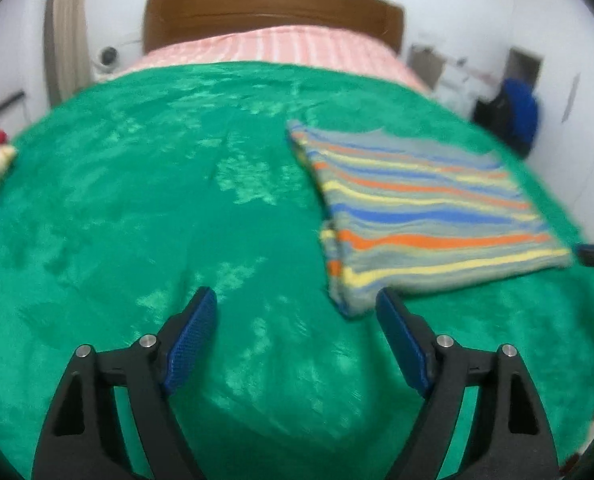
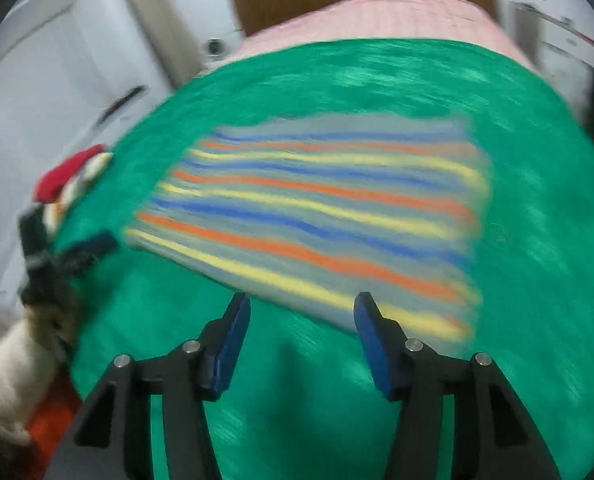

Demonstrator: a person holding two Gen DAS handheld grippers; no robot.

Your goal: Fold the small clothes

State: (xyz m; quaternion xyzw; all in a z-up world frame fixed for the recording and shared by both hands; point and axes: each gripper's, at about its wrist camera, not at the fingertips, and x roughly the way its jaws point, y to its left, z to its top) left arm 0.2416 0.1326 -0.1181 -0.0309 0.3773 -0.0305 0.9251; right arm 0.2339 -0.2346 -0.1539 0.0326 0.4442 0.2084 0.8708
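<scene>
One striped cloth (image 1: 421, 212) lies folded flat on the green blanket (image 1: 145, 200) that covers the bed. There are two claws. The left claw (image 1: 297, 312) has its two blue pads wide apart and holds nothing; the cloth's near corner is just beside its right pad. The right claw (image 2: 301, 312) is wide open too, empty, above the cloth's near edge. One small pile of red and white clothes (image 2: 73, 176) sits at the blanket's left edge.
</scene>
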